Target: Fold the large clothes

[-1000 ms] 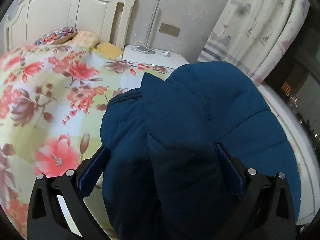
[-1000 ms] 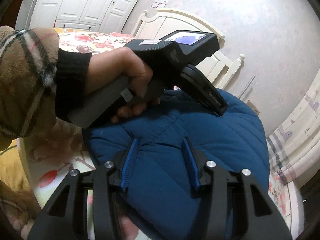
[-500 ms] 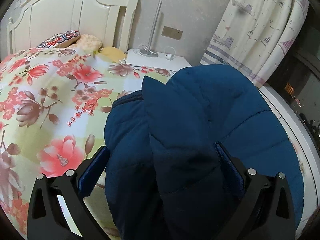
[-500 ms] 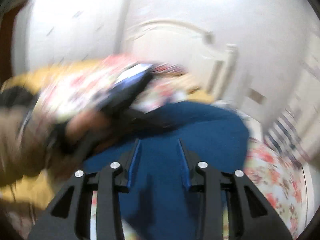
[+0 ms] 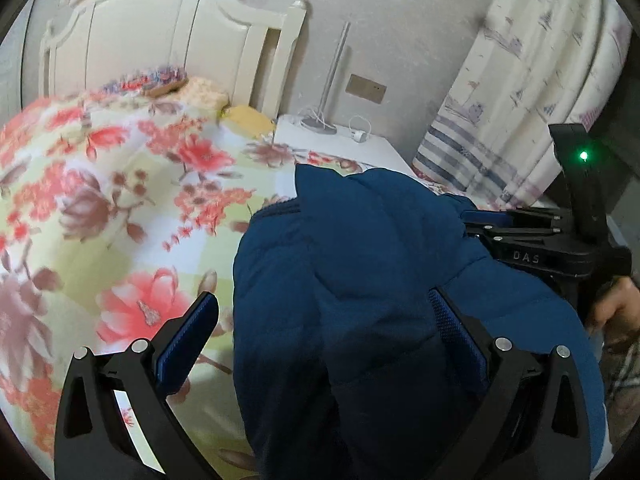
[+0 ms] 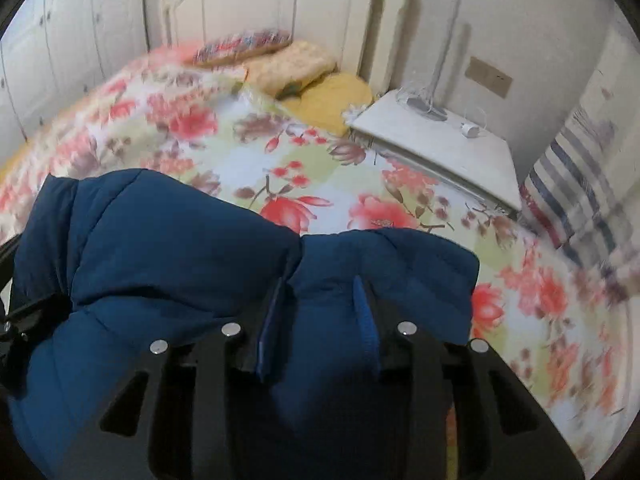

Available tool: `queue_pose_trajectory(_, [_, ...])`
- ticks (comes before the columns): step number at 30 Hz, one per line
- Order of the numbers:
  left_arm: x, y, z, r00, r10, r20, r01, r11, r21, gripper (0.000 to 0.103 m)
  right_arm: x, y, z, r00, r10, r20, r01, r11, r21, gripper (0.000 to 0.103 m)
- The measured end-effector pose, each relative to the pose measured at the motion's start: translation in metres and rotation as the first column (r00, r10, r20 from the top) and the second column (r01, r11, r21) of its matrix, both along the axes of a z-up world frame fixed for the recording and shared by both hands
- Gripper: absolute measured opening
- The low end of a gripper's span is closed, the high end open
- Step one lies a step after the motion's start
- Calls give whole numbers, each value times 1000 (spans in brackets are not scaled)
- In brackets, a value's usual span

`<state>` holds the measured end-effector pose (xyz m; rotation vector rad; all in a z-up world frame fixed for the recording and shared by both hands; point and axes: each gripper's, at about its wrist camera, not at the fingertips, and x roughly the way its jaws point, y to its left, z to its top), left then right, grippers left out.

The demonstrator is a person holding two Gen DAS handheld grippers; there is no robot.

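The right gripper (image 6: 320, 304) has its jaws narrowed on a fold of the blue padded jacket (image 6: 180, 248); they've just been closing, w/ the fabric bunched between the blue pads and the pads pressing into it. In the left wrist view the same gripper shows at the right edge, black body w/ a green light, its tips buried in the jacket's far side, a hand (image 5: 614, 308) on its grip.

The left gripper (image 5: 324, 316) has its jaws wide. The jacket fills most of the gap between them, the right pad (image 5: 456, 332) lying against the fabric, the left pad (image 5: 188, 340) apart from it, over the bedspread. No squeeze visible there.

The jacket lies in a puffy heap on the bed, on a floral bedspread (image 5: 120, 208) in pink, red and pale green, near the bed's edge on the nightstand side. Beyond it: pillows (image 6: 292, 68) by the white headboard (image 5: 160, 40); a white nightstand (image 6: 440, 140) just beside the bed w/ a lamp base and a small white plug and cord; a striped curtain (image 5: 540, 80) at right. White wardrobe doors (image 6: 60, 60) at far left of the right wrist view. Edges of that view are motion-blurred.
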<state>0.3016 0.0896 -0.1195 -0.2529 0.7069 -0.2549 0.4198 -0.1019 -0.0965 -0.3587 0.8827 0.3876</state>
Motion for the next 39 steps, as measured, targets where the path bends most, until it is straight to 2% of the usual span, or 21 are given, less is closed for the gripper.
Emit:
queue_pose_trajectory(2, [-1,0,1,1000,-1,5,1,1000,0,99,-2,2,19,1000,7,23,-7,1000,-3,31])
queue_pose_trajectory(4, [-4,-4,3,1000,5,16,-5,1000,18,99,-17,2,43,998,9,54,-15,995,98,30])
queue_pose_trajectory(5, [-5,-4,3,1000,9,22,-10,1000,21,99,-19,4,45,998,11,62,-18,993,114,30])
queue_pose_trajectory(8, [-7,-2,4,999,23,29,-23,1000,16,99,-6,31,-5,997,59,-42,-60,998,-36,29])
queue_pose_trajectory(9, [-7,0,4,999,37,30,-37,999,10,99,-6,37,-13,998,63,-31,-64,996,-56,28])
queue_pose_trajectory(11, [-7,3,2,999,39,19,-39,999,-11,99,-4,42,-9,997,58,-46,-62,994,-93,27])
queue_pose_trajectory(13, [-8,5,2,999,36,25,-35,999,-25,99,-10,48,6,998,59,-18,-61,991,-118,27])
queue_pose_trajectory(14, [-8,5,3,999,38,29,-38,999,-22,99,-16,49,17,997,74,3,-74,994,-86,27])
queue_pose_trajectory(16, [-11,4,4,998,42,42,-42,999,-19,99,-29,54,44,990,137,38,-138,989,44,27])
queue_pose_trajectory(18, [-12,5,5,998,45,49,-44,999,-24,99,-36,68,53,978,208,25,-209,974,83,27])
queue_pose_trajectory(19, [-13,5,5,998,45,50,-44,999,-26,99,-35,80,51,967,254,-1,-253,964,78,27])
queue_pose_trajectory(21, [-12,5,5,998,47,50,-46,999,-24,99,-24,101,37,935,334,-120,-325,941,93,29])
queue_pose_trajectory(22, [-13,5,5,997,52,50,-51,998,-21,99,-17,115,24,914,360,-185,-354,933,68,33])
queue_pose_trajectory(24, [-12,7,4,997,68,37,-67,998,-19,99,-6,130,9,894,366,-260,-371,928,31,35])
queue_pose_trajectory(27, [-5,14,-3,999,46,-10,-46,996,-74,99,13,131,4,882,317,-348,-307,948,84,35])
queue_pose_trajectory(29, [-4,14,-5,999,26,-21,-28,996,-86,99,2,130,13,905,300,-303,-297,953,55,38])
queue_pose_trajectory(31, [-7,12,-4,1000,27,-14,-28,997,-74,99,-20,114,31,922,303,-240,-286,953,103,53])
queue_pose_trajectory(33, [-8,12,-4,1000,29,-13,-29,997,-71,99,-47,83,52,957,258,-131,-241,961,132,61])
queue_pose_trajectory(35, [-7,12,-5,1000,26,-17,-28,997,-71,99,-84,39,72,987,160,-18,-154,970,187,61])
queue_pose_trajectory(37, [-5,13,-6,999,21,-24,-23,996,-84,99,-123,-1,83,996,74,58,-87,962,259,62])
queue_pose_trajectory(39, [-4,14,-8,999,18,-29,-21,995,-94,99,-169,-30,78,993,32,111,-63,955,290,62])
